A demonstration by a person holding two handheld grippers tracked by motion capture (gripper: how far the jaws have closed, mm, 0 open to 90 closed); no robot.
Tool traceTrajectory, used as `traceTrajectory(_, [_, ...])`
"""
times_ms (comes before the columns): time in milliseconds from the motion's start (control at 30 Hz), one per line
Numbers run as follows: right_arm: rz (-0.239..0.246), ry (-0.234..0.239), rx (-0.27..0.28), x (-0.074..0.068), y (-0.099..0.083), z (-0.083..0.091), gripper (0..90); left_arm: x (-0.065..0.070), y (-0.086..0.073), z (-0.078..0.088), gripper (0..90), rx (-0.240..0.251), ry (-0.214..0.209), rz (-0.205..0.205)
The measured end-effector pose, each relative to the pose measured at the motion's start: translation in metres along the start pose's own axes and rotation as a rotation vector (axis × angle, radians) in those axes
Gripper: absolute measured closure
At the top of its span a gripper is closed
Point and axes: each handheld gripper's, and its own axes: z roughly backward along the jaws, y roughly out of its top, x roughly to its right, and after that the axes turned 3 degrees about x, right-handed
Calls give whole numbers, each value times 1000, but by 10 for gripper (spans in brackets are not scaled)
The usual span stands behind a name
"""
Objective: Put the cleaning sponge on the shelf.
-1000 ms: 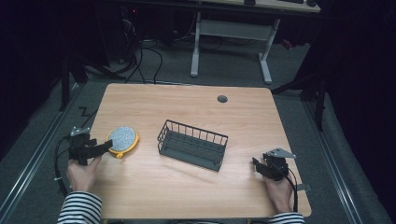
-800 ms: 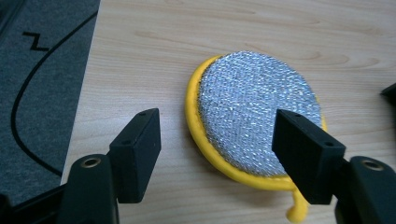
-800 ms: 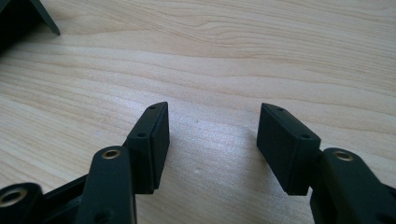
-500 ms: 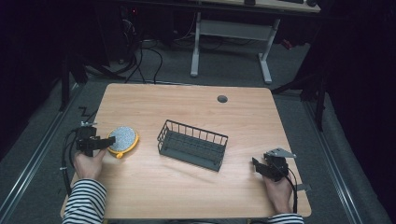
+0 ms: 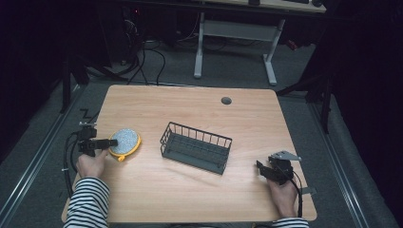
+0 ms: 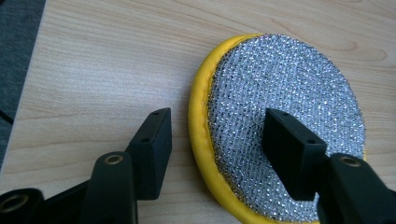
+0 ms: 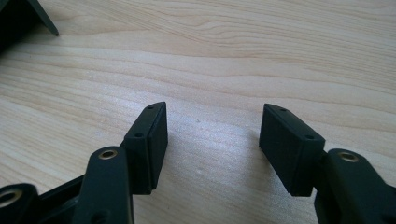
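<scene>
Since the earlier frame my left gripper (image 5: 110, 142) has come in over the near-left rim of the round scouring pad (image 5: 125, 141), and its jaws have just been closing. They straddle the pad's yellow edge: in the left gripper view one pad stands over the bare wood beside the rim, the other over the silver mesh (image 6: 285, 135). I see a gap on the wood side; no grip yet, jaws fairly wide. Scouring pad lies flat on the table (image 5: 190, 109), toward its left edge, well apart from the black wire basket (image 5: 196, 147) at the middle. Right gripper (image 5: 259, 166) rests near the front right corner, in the same spot as before. Its jaws have just been opening and stand wide over bare wood (image 7: 210, 135), nothing between them. A corner of the basket (image 7: 18, 18) shows top left in the right gripper view.
</scene>
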Motion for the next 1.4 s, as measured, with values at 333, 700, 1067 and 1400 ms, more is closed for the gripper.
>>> traceTrajectory(333, [4,-2,-1,0,0,0,414,10,3,-1,587,-33,10,-63])
traceTrajectory(700, [2,0,-2,0,0,0,406,17,0,1,808,25,7,-121])
traceTrajectory(1067, [1,2,-3,0,0,0,399,20,1,10,836,65,-64,-133])
traceTrajectory(1400, [0,1,-3,0,0,0,397,36,9,32,839,98,-112,-210])
